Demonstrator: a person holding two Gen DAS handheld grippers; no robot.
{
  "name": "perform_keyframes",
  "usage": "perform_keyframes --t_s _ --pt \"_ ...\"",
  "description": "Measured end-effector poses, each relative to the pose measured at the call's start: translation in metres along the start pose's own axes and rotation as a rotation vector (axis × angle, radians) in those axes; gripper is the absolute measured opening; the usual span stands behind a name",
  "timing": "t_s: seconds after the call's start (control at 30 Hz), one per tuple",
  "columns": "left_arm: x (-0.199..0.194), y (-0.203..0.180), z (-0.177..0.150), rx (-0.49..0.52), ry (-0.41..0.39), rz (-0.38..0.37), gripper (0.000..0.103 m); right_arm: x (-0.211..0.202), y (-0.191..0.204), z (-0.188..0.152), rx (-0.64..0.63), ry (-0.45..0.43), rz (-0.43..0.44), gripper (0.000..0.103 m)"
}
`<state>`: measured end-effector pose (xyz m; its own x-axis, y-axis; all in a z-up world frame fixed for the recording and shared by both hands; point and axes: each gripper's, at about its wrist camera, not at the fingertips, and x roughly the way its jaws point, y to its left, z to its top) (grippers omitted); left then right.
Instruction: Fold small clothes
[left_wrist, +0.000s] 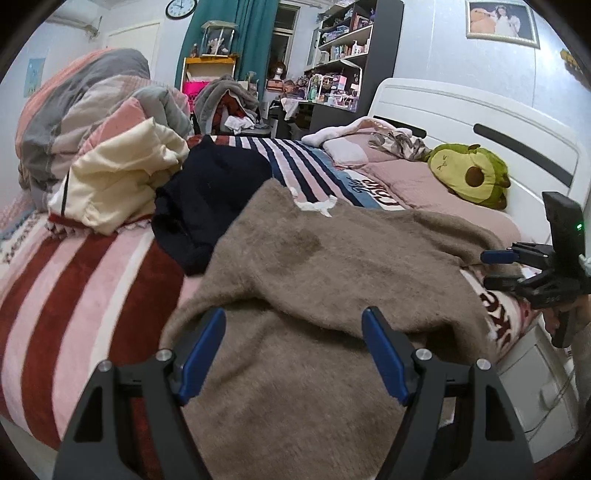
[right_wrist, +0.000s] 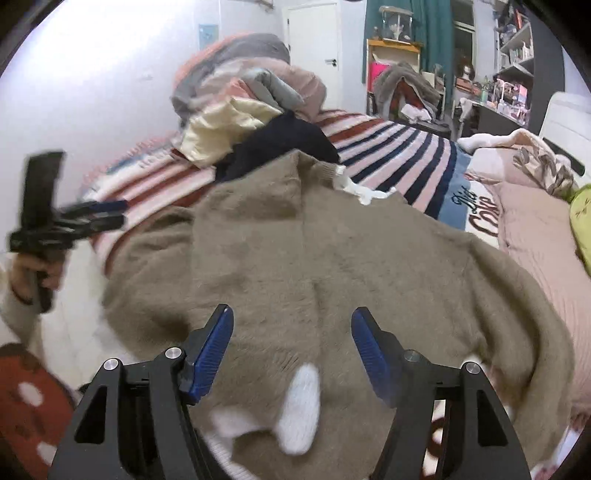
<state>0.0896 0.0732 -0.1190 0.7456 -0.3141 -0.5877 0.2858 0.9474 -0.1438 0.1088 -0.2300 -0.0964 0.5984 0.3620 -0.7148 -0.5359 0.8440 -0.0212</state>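
Observation:
A fuzzy brown sweater (left_wrist: 332, 266) with white trim lies spread on the striped bed; it also fills the right wrist view (right_wrist: 332, 258). My left gripper (left_wrist: 293, 332) is open and empty just above the sweater's near edge. It shows at the left of the right wrist view (right_wrist: 110, 214), blurred, off the sweater's left side. My right gripper (right_wrist: 291, 332) is open and empty over the sweater's near part, above a white bow (right_wrist: 299, 410). It shows at the right edge of the left wrist view (left_wrist: 495, 269), beside the sweater.
A cream garment (left_wrist: 122, 177) and a dark navy garment (left_wrist: 207, 192) lie piled behind the sweater. A bundled quilt (left_wrist: 81, 110) sits at the back left. An avocado plush (left_wrist: 469, 177) and pink pillow (left_wrist: 424, 184) lie by the white headboard (left_wrist: 480, 118). A nightstand (left_wrist: 532, 387) stands beside the bed.

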Motion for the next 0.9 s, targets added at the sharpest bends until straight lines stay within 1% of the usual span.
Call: perform_keyframes --t_s 0.07,0.13,0.27,0.3,0.33,0.37,0.4,0.47,0.57,0.63,0.67,0.7,0.73,0.8,0.83,0.87,0.9 --pt "0.009 0.003 0.007 0.020 0.008 0.025 0.073 0.025 -0.005 0.000 0.003 0.056 -0.004 0.063" --pt "0.022 0.007 0.011 0.048 0.020 0.060 0.073 0.037 -0.010 -0.013 0.031 0.097 0.021 0.063" --pt "0.056 0.019 0.018 0.074 0.070 0.086 0.073 0.062 -0.013 -0.030 0.077 0.151 0.118 0.062" --pt "0.069 0.023 0.019 0.086 0.091 0.094 0.073 0.068 -0.012 -0.032 0.078 0.163 0.138 0.059" --pt "0.077 0.025 0.019 0.092 0.103 0.099 0.073 0.072 -0.010 -0.033 0.075 0.169 0.151 0.053" --pt "0.085 0.027 0.020 0.096 0.116 0.103 0.073 0.077 -0.009 -0.032 0.069 0.170 0.160 0.036" --pt "0.096 0.031 0.020 0.092 0.132 0.097 0.073 0.079 -0.009 -0.029 0.061 0.165 0.145 0.019" --pt "0.108 0.035 0.019 0.077 0.151 0.080 0.072 0.081 -0.013 -0.023 0.064 0.150 0.101 0.004" --pt "0.129 0.038 0.016 0.069 0.188 0.056 0.071 0.085 -0.024 -0.009 0.094 0.107 0.051 0.002" --pt "0.137 0.038 0.014 0.081 0.196 0.061 0.068 0.087 -0.027 0.000 0.084 0.094 0.032 0.002" --pt "0.140 0.038 0.014 0.086 0.197 0.074 0.060 0.088 -0.028 0.004 0.082 0.090 0.032 0.002" --pt "0.142 0.038 0.014 0.089 0.197 0.090 0.049 0.089 -0.028 0.008 0.081 0.090 0.040 0.002" --pt "0.144 0.040 0.015 0.085 0.196 0.106 0.043 0.090 -0.028 0.010 0.082 0.090 0.049 0.002" --pt "0.148 0.044 0.017 0.075 0.193 0.124 0.023 0.091 -0.029 0.015 0.094 0.083 0.065 0.005" --pt "0.149 0.046 0.018 0.070 0.188 0.130 0.018 0.090 -0.029 0.016 0.103 0.078 0.069 0.005" --pt "0.150 0.048 0.019 0.066 0.182 0.130 0.010 0.089 -0.030 0.016 0.110 0.073 0.070 0.005" --pt "0.149 0.050 0.022 0.060 0.162 0.148 0.007 0.088 -0.030 0.016 0.116 0.069 0.068 0.005"
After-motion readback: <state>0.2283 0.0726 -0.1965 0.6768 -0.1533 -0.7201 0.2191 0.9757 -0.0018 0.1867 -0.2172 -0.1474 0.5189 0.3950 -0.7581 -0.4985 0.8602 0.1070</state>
